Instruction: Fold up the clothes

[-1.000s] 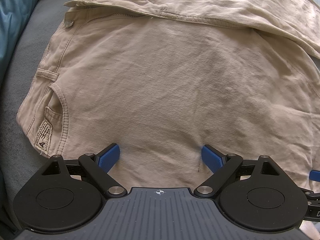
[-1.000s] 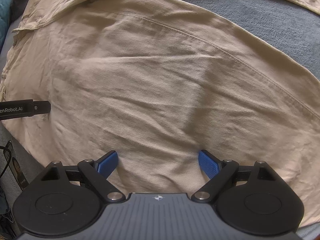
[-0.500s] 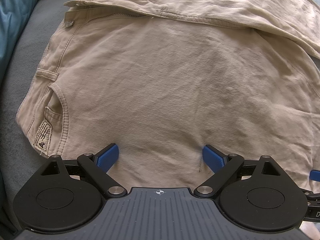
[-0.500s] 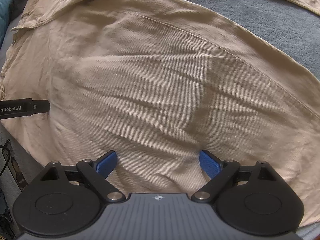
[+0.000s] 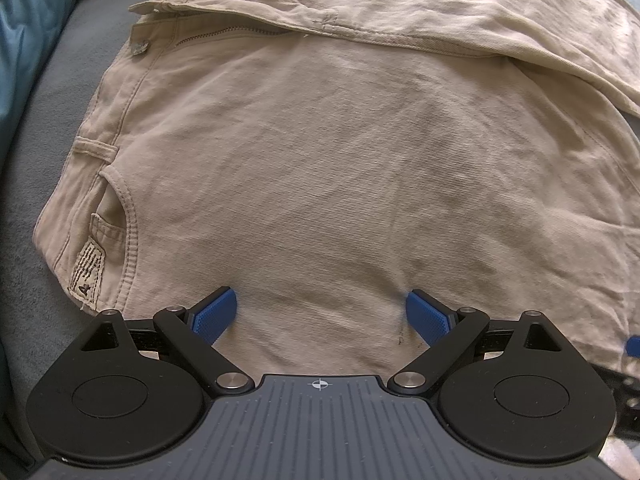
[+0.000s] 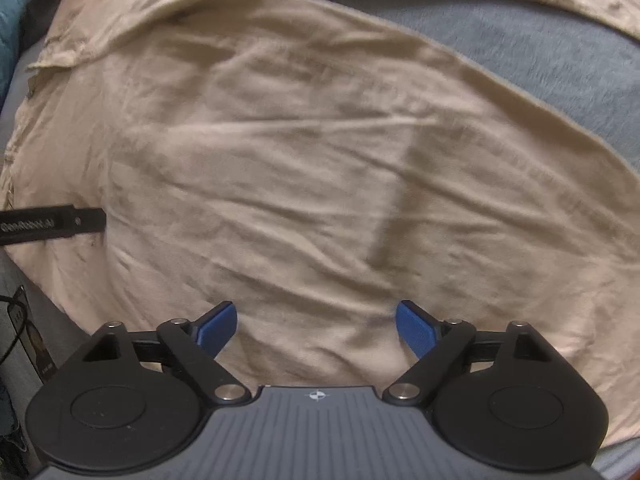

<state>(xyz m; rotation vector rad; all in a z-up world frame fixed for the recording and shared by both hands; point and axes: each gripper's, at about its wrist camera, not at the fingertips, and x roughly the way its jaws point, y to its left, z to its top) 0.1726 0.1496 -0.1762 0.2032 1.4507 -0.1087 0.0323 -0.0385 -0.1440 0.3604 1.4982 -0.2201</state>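
Observation:
Beige trousers (image 5: pixel 340 168) lie spread on a grey-blue blanket. In the left wrist view I see the waistband, button (image 5: pixel 140 46), zipper and front pocket with a label (image 5: pixel 86 268); the other leg lies folded across the top. My left gripper (image 5: pixel 318 314) is open, its blue pads resting on the near leg by its front edge. In the right wrist view the trouser leg (image 6: pixel 300 168) fills the frame, blurred. My right gripper (image 6: pixel 316 326) is open over the cloth. Part of the left gripper (image 6: pixel 52 224) shows at the left edge.
The grey-blue blanket (image 6: pixel 540 60) shows bare at the upper right of the right wrist view and along the left (image 5: pixel 36 168) in the left wrist view. A teal fabric (image 5: pixel 28 20) lies at the far left. A cable and a small card (image 6: pixel 24 332) sit at lower left.
The left gripper has barely moved. The right wrist view has shifted slightly and is now motion-blurred; both grippers stay open.

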